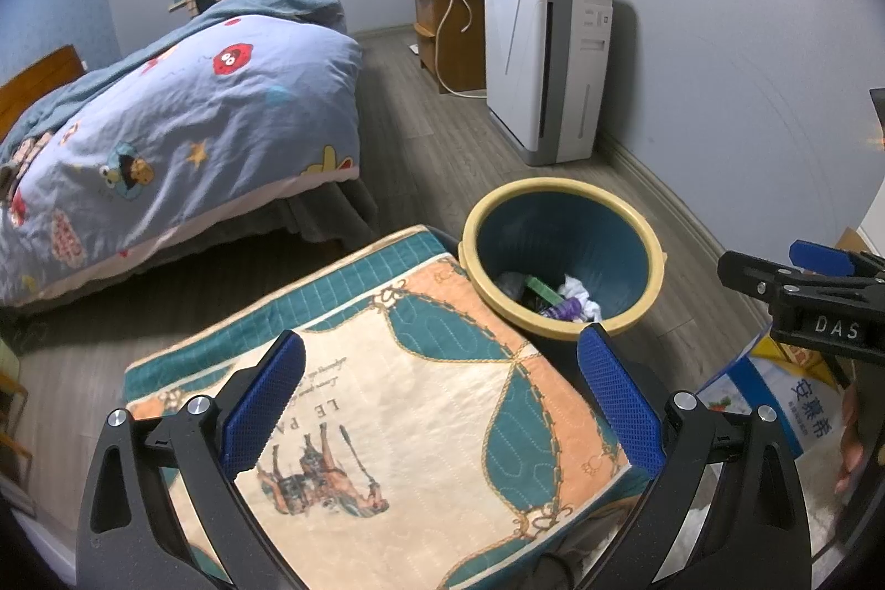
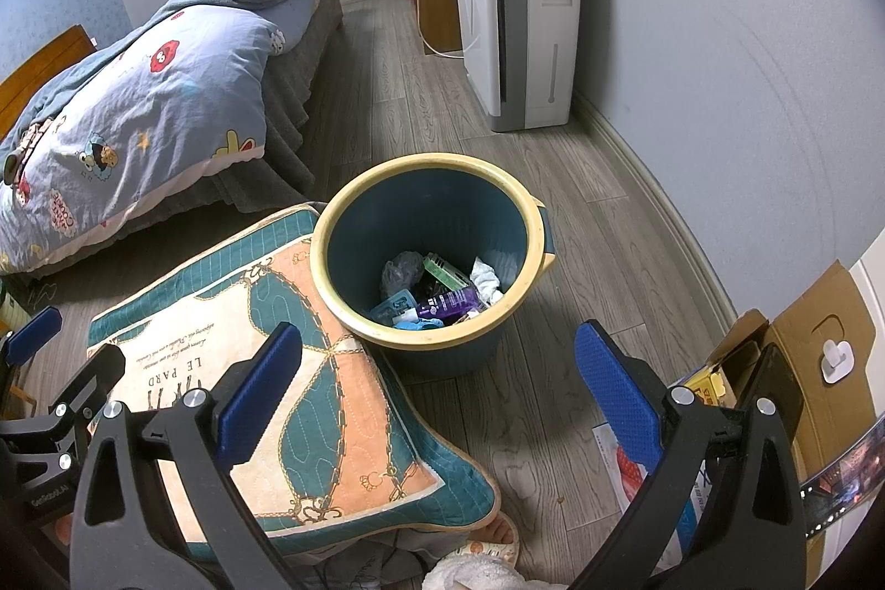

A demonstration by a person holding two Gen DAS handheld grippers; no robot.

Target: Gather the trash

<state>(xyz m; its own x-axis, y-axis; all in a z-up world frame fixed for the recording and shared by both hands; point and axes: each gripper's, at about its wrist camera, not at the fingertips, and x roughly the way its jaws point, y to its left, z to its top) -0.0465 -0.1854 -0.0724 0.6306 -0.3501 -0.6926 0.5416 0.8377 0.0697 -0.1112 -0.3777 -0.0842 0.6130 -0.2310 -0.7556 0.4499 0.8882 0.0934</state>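
Blue-padded fingers of the left gripper [image 1: 440, 402] stand wide apart with nothing between them, hovering over a quilted teal-and-peach cushion [image 1: 398, 402] printed with a horse and reversed lettering. Just past the cushion's far corner sits the round blue waste bin with a yellow rim [image 1: 652, 247], touching or nearly touching the cushion edge; crumpled white tissue, a green strip and a purple wrapper lie in its bottom. At far right the right gripper [image 1: 802, 291] shows side-on above a blue-and-white printed carton [image 1: 785, 402]; its jaws read poorly from here. Bed with cartoon-print blue duvet [image 1: 182, 136] lies left, white air purifier [image 1: 547, 64] against the wall behind. Right wrist view: right gripper [image 2: 437, 391] also spread wide and empty, aimed at bare grey wood-plank floor [image 2: 553, 369] beside the bin [image 2: 536, 247]. Bin contents clearer: grey bag, green packet, purple tube, white tissue. Brown cardboard box [image 2: 818, 313] with open flap stands at right by the wall, a flat red-and-white printed packet [image 2: 625, 457] on the floor beneath the right finger. Judgement: both tools are between pickups, with loose litter to the right the likely next target. Next move calls for swinging right and down, closing on the flat packet at its edge. Open floor between bin and wall gives room; cushion corner, bin rim and box flap are the edges to clear.
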